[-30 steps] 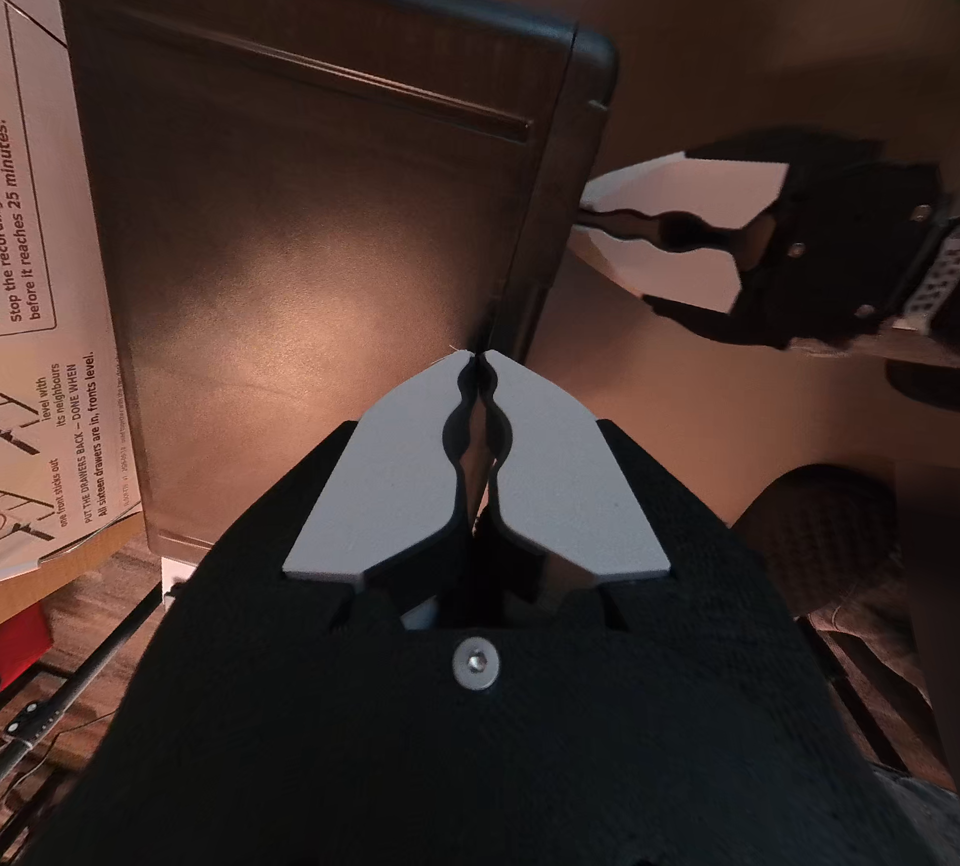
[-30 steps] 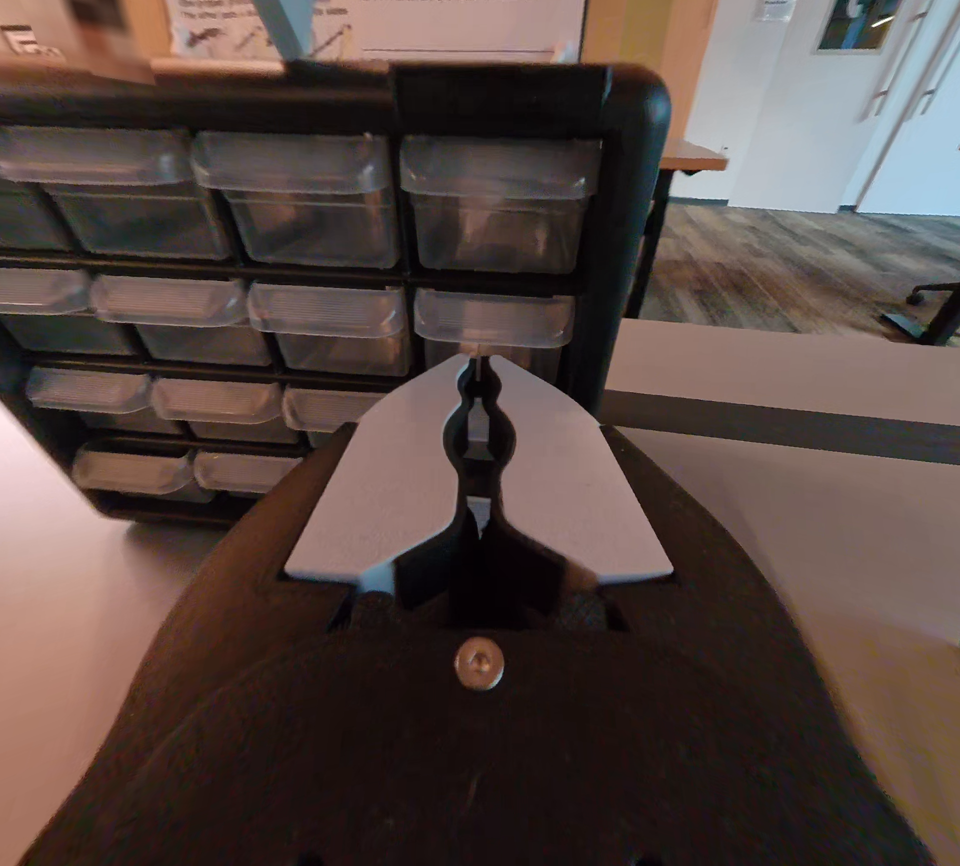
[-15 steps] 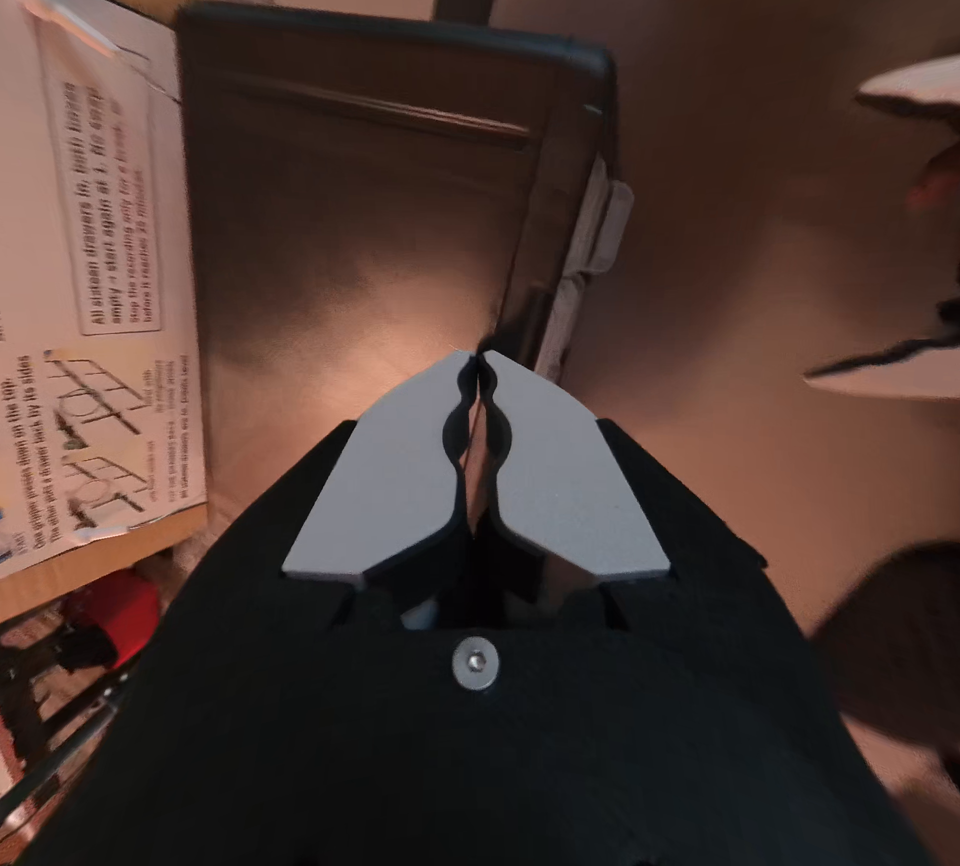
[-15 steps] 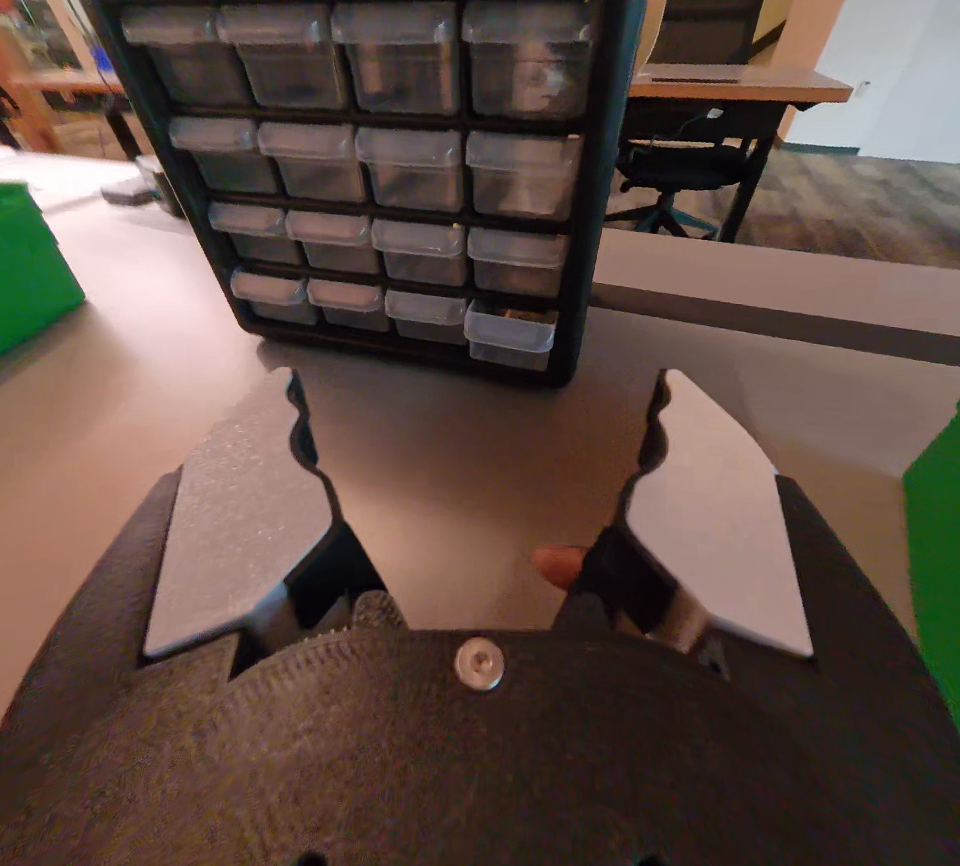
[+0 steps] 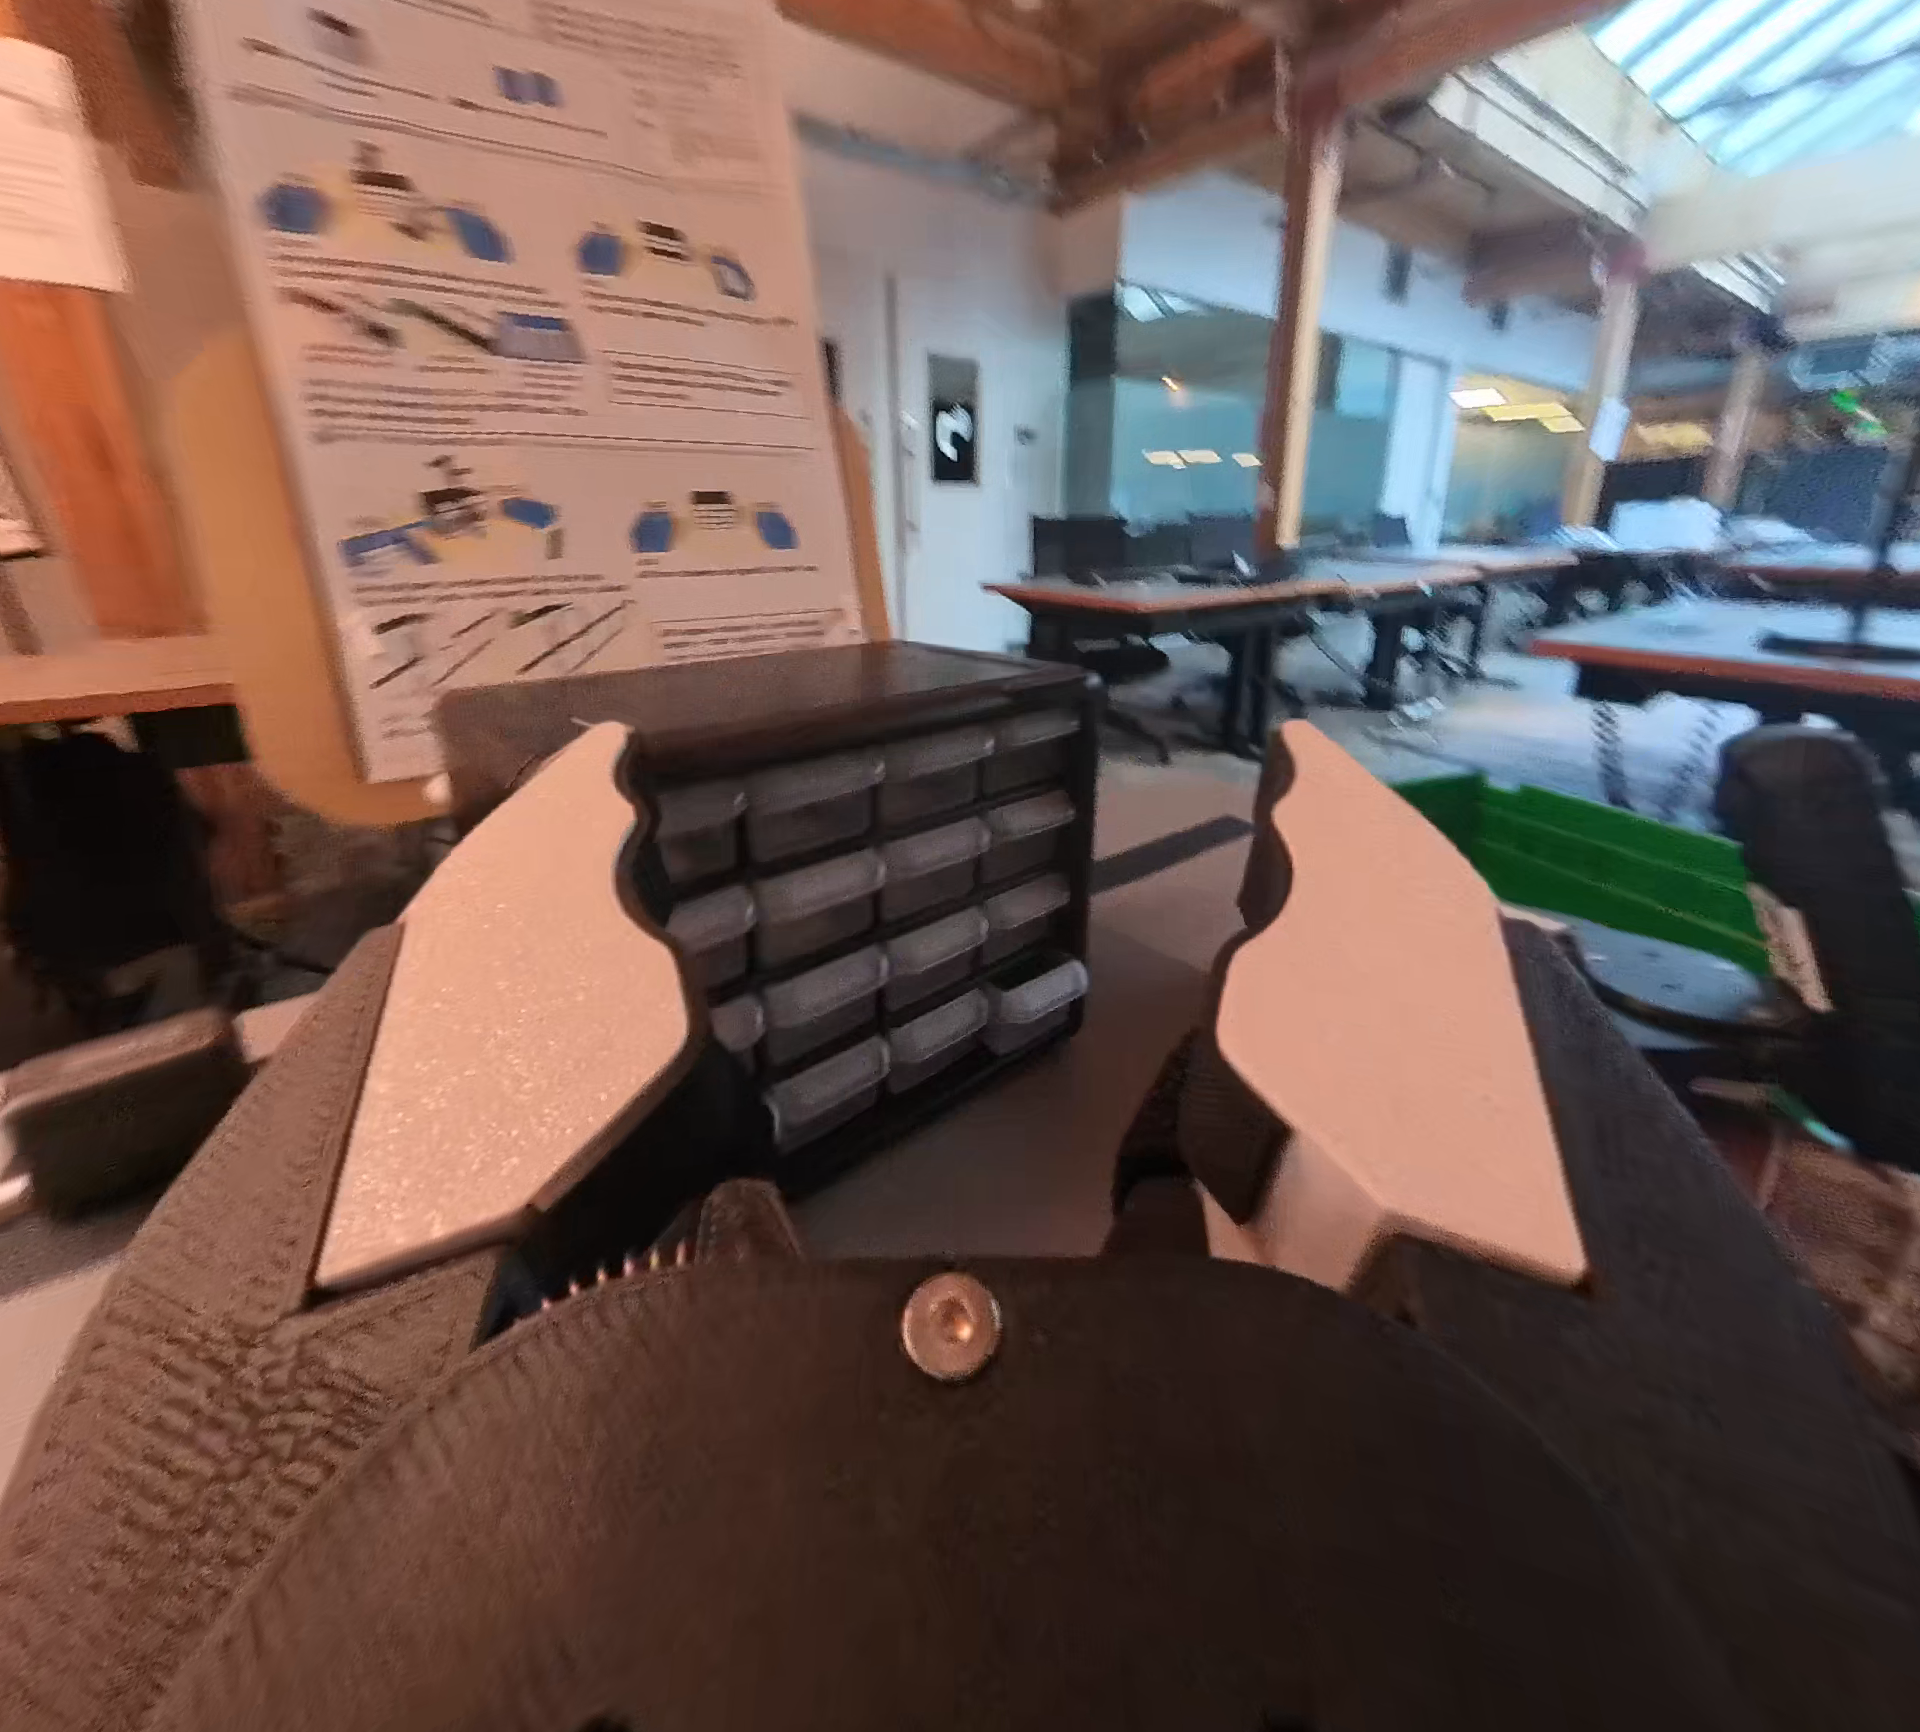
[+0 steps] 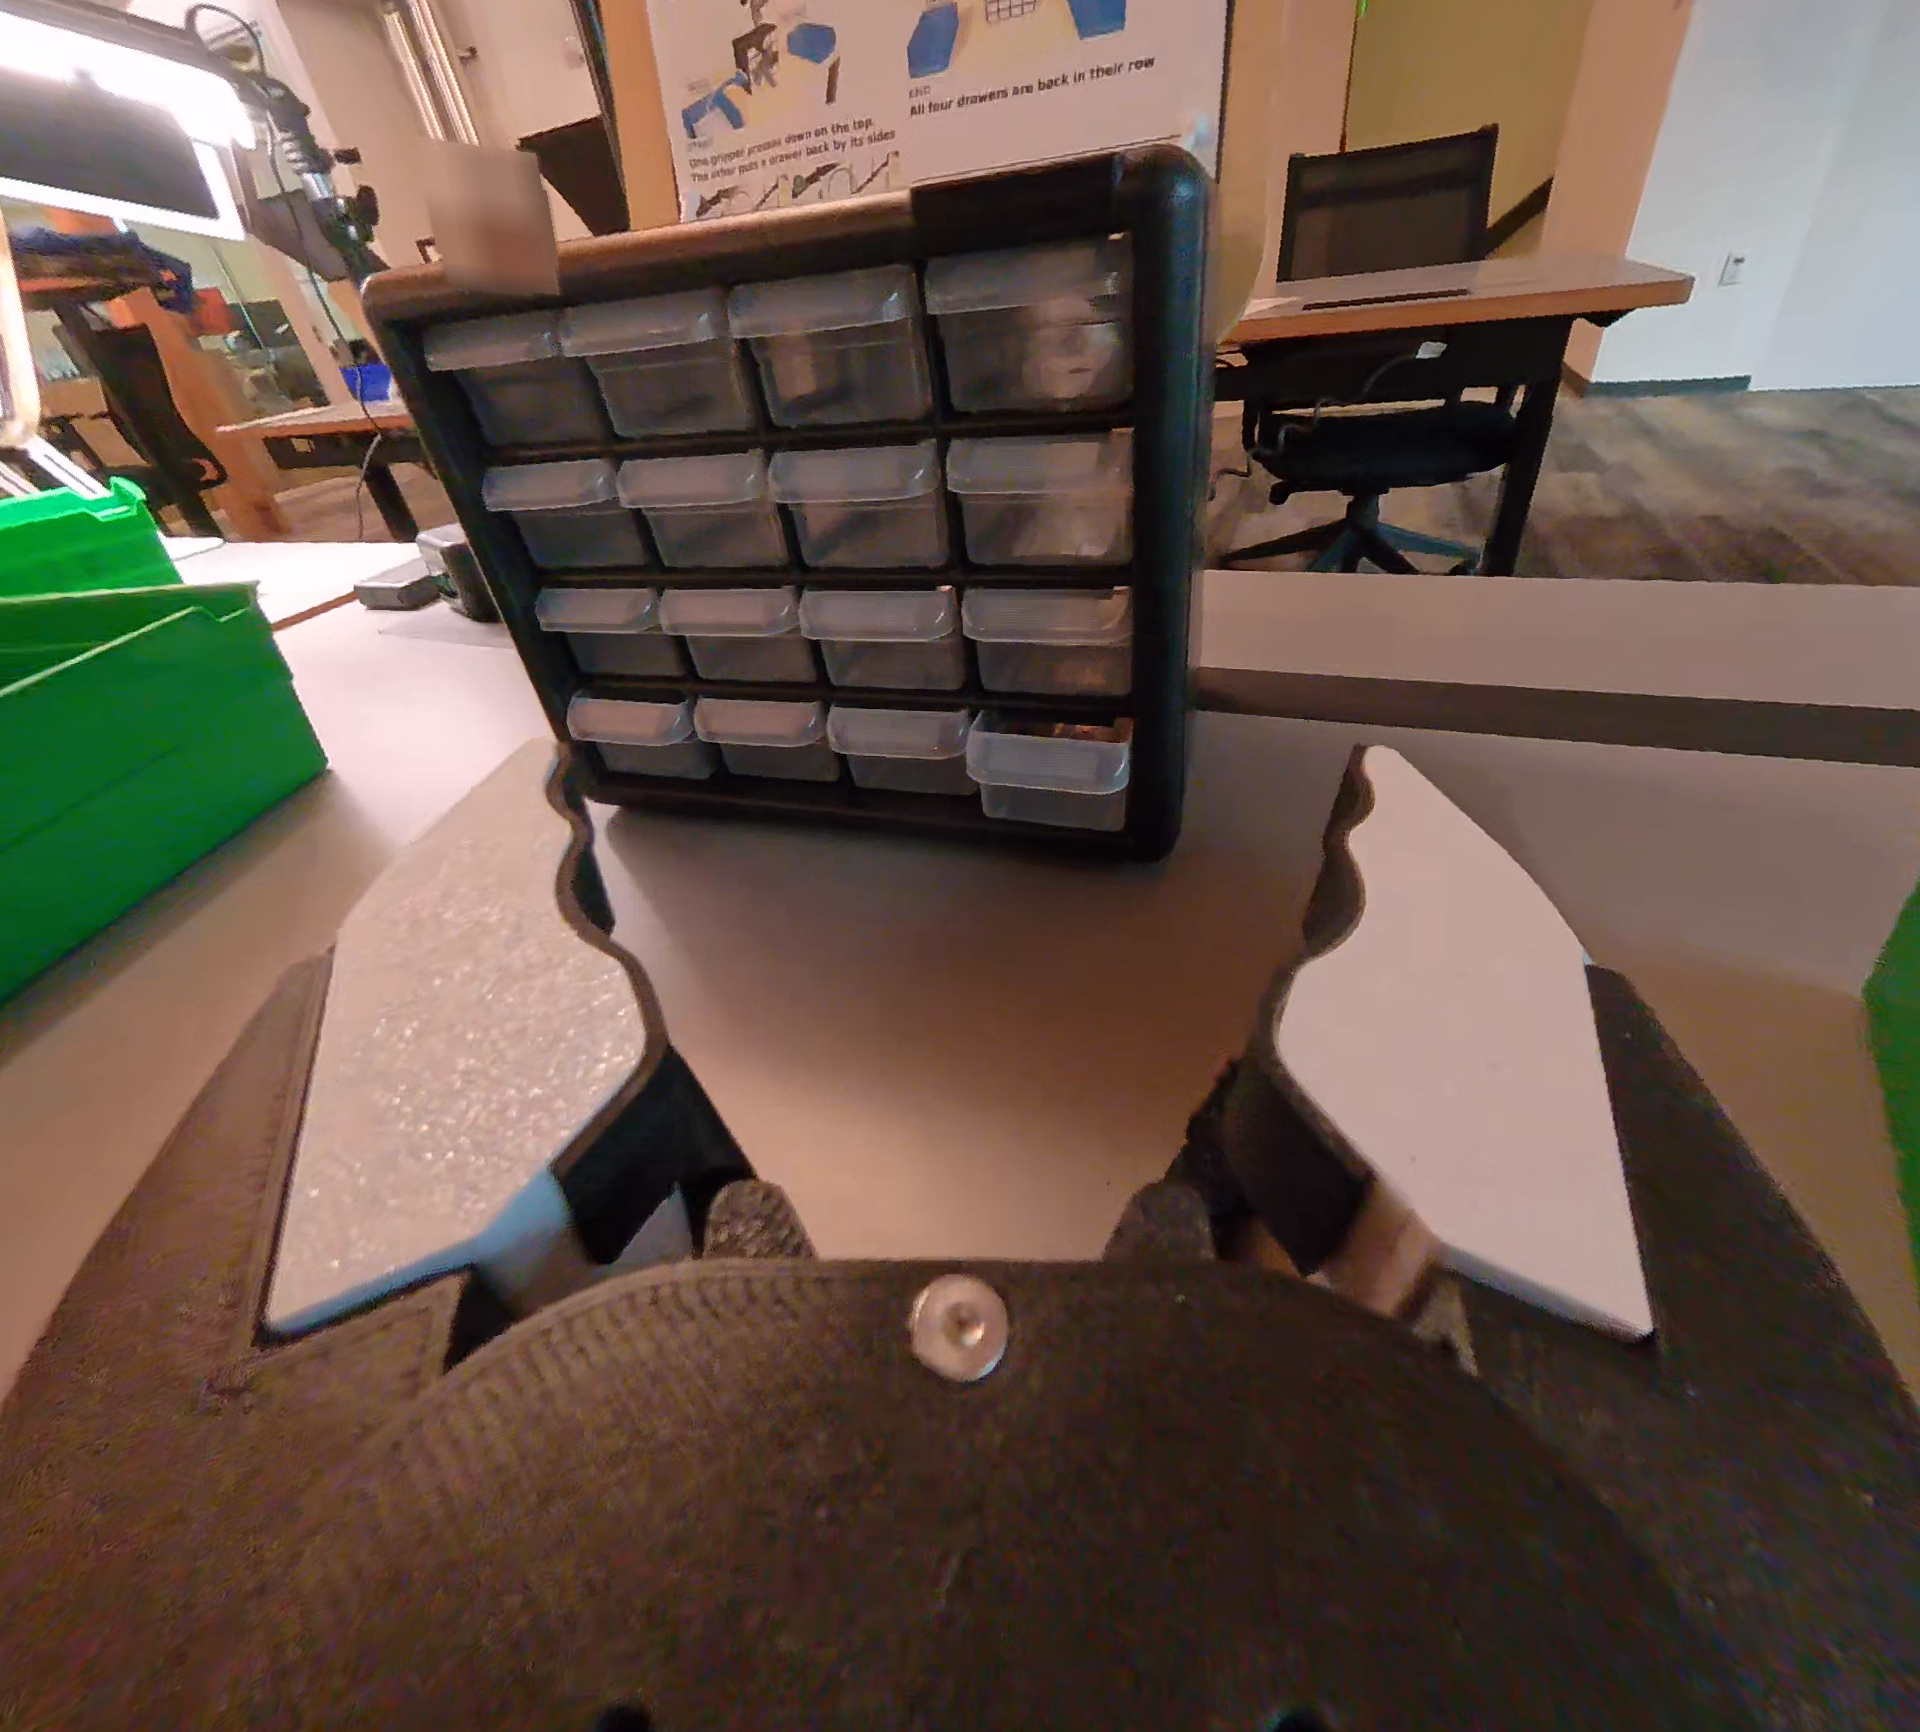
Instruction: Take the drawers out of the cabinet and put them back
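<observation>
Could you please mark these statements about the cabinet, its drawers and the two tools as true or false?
1. Both tools are open and hold nothing. True: the left tool and the right tool show wide gaps.
2. The bottom-right drawer sticks out of the cabinet. True.
3. The cabinet has three rows of five drawers. False: four rows of four.
4. A red bin stands left of the cabinet in the right wrist view. False: the bin there is green.
5. The right tool touches the cabinet. False: bare table lies between them.
</observation>
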